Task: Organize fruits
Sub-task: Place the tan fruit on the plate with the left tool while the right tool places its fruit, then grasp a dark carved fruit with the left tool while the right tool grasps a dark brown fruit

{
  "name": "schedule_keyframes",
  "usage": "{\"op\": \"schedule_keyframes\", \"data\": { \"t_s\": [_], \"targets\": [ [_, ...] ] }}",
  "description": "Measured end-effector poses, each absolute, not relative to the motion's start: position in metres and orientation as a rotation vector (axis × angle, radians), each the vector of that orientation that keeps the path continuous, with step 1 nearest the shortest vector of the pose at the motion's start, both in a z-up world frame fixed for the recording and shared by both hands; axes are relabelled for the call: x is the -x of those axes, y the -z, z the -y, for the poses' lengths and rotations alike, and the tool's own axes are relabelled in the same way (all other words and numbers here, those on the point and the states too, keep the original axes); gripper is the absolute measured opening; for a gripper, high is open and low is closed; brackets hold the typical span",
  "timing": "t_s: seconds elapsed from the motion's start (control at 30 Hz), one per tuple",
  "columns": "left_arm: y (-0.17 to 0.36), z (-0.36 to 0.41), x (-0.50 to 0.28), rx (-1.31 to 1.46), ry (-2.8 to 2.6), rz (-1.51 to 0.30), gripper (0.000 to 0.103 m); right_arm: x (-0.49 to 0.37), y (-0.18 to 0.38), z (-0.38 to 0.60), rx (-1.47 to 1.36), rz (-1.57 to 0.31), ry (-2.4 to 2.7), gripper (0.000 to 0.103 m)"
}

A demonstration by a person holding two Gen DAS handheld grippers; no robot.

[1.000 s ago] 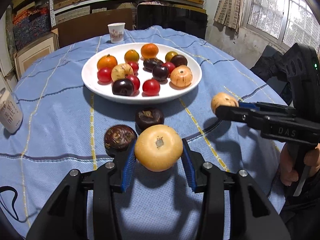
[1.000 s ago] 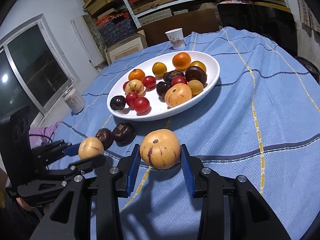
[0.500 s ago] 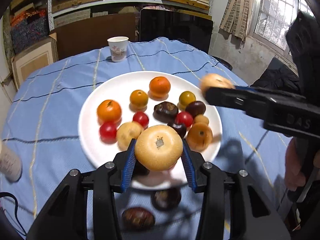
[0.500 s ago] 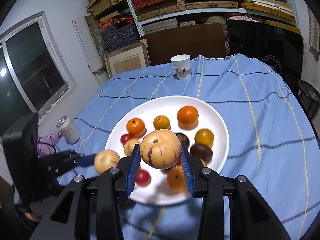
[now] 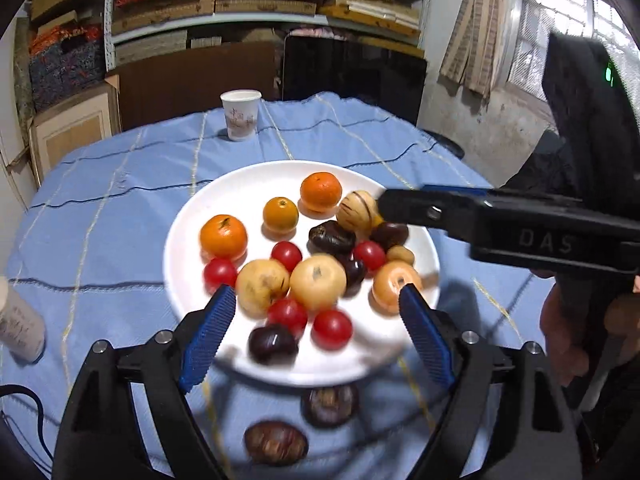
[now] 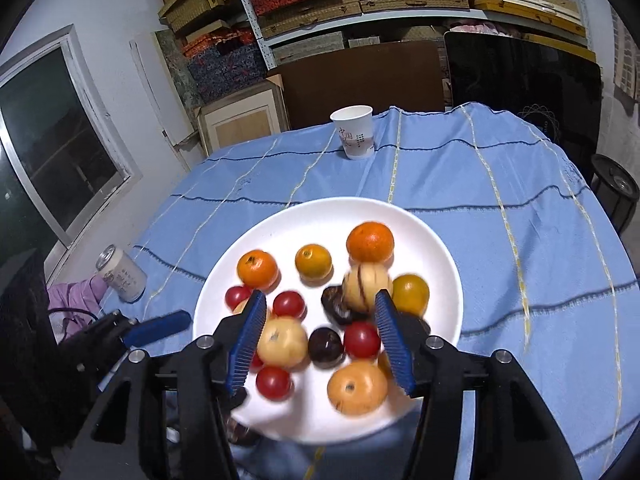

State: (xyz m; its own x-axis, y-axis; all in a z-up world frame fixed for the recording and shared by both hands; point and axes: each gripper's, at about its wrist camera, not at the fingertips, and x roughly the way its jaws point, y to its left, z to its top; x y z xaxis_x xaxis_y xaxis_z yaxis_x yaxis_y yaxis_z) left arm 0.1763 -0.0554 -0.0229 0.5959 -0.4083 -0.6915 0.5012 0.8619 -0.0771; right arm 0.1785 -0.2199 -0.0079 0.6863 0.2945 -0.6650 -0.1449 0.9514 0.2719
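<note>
Opening both grippers over the white plate: my left gripper spreads wide, empty; my right gripper, at 3 o'clock, lets go of the striped fruit.

1. Our left wrist view looks forward and steeply down between its own fingers, close over the near rim of the white plate.
2. Our right wrist view does likewise, from the plate's right side.
3. We share the plate, paper cup and blue tablecloth in both.
</note>
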Motion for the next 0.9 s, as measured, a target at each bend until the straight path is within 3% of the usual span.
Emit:
{"op": "schedule_keyframes", "data": {
  "t_s": [0.17,0.37,0.7,0.73,0.8,0.87,0.9],
  "targets": [
    [0.039,0.021,-0.136,-0.255,0.473,-0.748,0.093,-0.128,0.028,0.198,-0.079,-0.788,-0.26,0.057],
    [0.079,0.007,-0.126,-0.305,0.455,-0.839,0.093,-0.11,0.064,0.155,0.006,-0.86,-0.301,0.055],
    [0.092,0.021,-0.132,-0.38,0.422,-0.823,0.093,-0.123,0.082,0.143,-0.065,-0.91,-0.298,0.052],
    [0.093,0.022,-0.135,-0.388,0.411,-0.824,0.09,-0.124,0.082,0.146,-0.077,-0.907,-0.296,0.053],
    [0.096,0.021,-0.14,-0.368,0.434,-0.861,0.063,-0.124,0.081,0.15,-0.093,-0.902,-0.29,0.053],
    [0.095,0.018,-0.14,-0.344,0.448,-0.864,0.043,-0.123,0.081,0.153,-0.111,-0.903,-0.29,0.053],
    [0.095,0.018,-0.139,-0.343,0.445,-0.861,0.042,-0.122,0.082,0.154,-0.11,-0.905,-0.289,0.053]
  ]
}}
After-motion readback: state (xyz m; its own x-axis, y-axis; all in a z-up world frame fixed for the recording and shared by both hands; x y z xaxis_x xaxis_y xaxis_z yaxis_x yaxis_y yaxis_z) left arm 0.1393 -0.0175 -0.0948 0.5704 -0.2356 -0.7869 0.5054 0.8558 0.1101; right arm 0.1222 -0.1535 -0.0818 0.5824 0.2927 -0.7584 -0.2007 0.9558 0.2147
